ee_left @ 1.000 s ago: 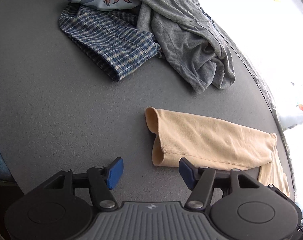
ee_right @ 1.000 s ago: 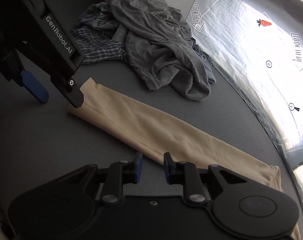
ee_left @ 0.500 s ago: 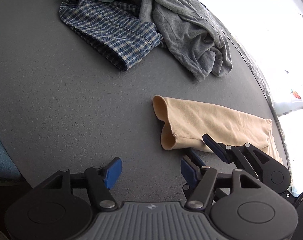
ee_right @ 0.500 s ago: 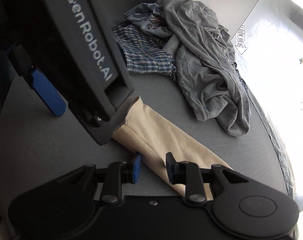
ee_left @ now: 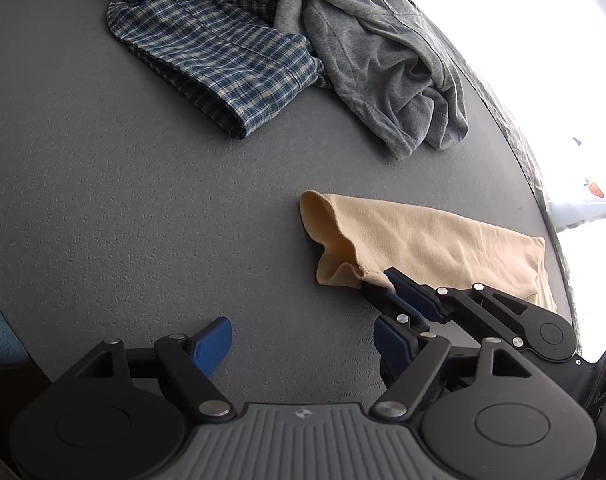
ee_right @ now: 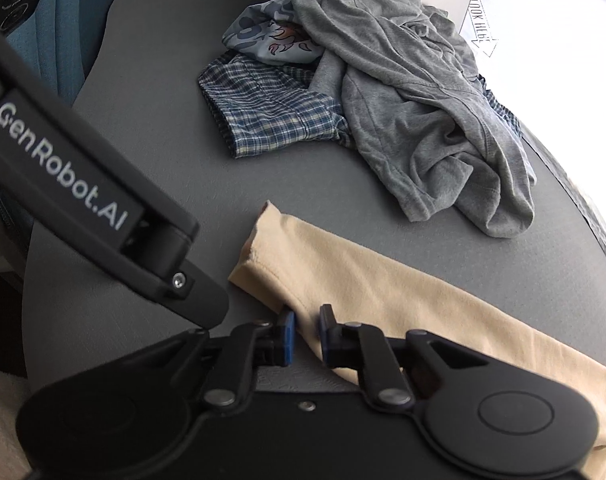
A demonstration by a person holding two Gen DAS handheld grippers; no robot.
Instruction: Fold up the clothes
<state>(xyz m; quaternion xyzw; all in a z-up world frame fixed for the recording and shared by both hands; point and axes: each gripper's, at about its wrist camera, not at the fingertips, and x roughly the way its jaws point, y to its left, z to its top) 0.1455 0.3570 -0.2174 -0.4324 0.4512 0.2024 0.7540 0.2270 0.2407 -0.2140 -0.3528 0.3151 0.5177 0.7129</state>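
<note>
The beige garment (ee_right: 387,292) is lying as a long narrow strip near the front edge of the grey table (ee_left: 115,184), its open hemmed end pointing toward the middle of the table and its other end running toward the right edge. The right gripper (ee_right: 305,330) is sitting at the strip's near edge close to that open end; its jaws have just been closing, with the cloth's edge between them, and the pads (ee_left: 413,294) are nearly together on it. The left gripper (ee_left: 303,344) is hovering over bare table just beside the open end, its jaws having just been opening, wide apart with nothing in them.

The strip looks lengthwise-folded already; folding it across its length seems to remain. A crumpled grey top (ee_right: 415,92), a plaid piece (ee_left: 219,56) and a patterned blue piece (ee_right: 271,38) are piled at the far side, all unfolded. Bright, washed-out light is coming from beyond the right edge.
</note>
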